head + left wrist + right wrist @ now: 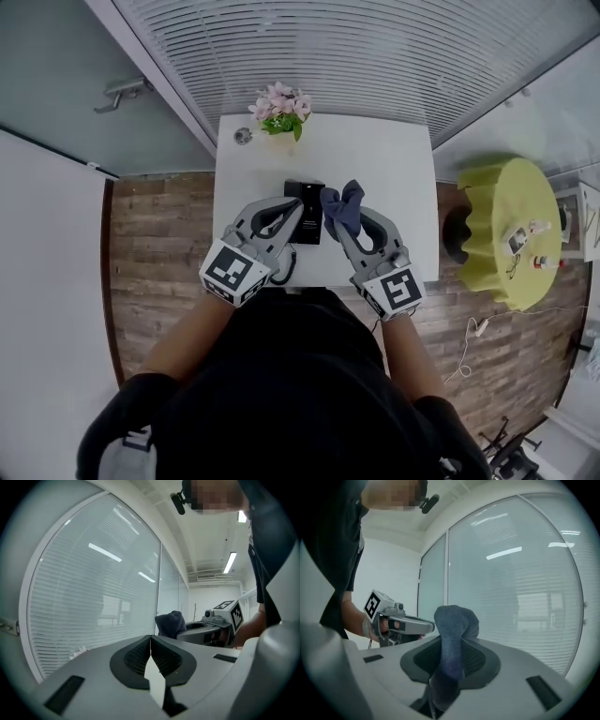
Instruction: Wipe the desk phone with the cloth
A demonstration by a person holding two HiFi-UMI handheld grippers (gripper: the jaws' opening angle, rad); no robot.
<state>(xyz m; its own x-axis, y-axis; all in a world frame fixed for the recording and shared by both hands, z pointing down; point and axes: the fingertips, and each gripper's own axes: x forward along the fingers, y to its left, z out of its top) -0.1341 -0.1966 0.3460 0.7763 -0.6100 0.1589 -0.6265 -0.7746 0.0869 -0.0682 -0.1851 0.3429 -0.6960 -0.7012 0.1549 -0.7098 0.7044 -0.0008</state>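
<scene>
The black desk phone [306,199] sits mid-desk on the white desk [394,169], its near part hidden behind both grippers. My right gripper [337,221] is shut on a dark blue cloth [341,208], which stands bunched above the jaws just right of the phone. In the right gripper view the cloth [453,630] fills the space between the jaws and sticks up past them. My left gripper [296,210] hovers over the phone's left side. Its jaws [150,640] are shut tip to tip with nothing between them. Both grippers point upward toward the window blinds.
A pot of pink flowers [279,111] stands at the desk's far edge, with a small round object [244,136] to its left. A yellow-covered round table [511,230] with small items stands to the right. A cable [469,337] lies on the wood floor.
</scene>
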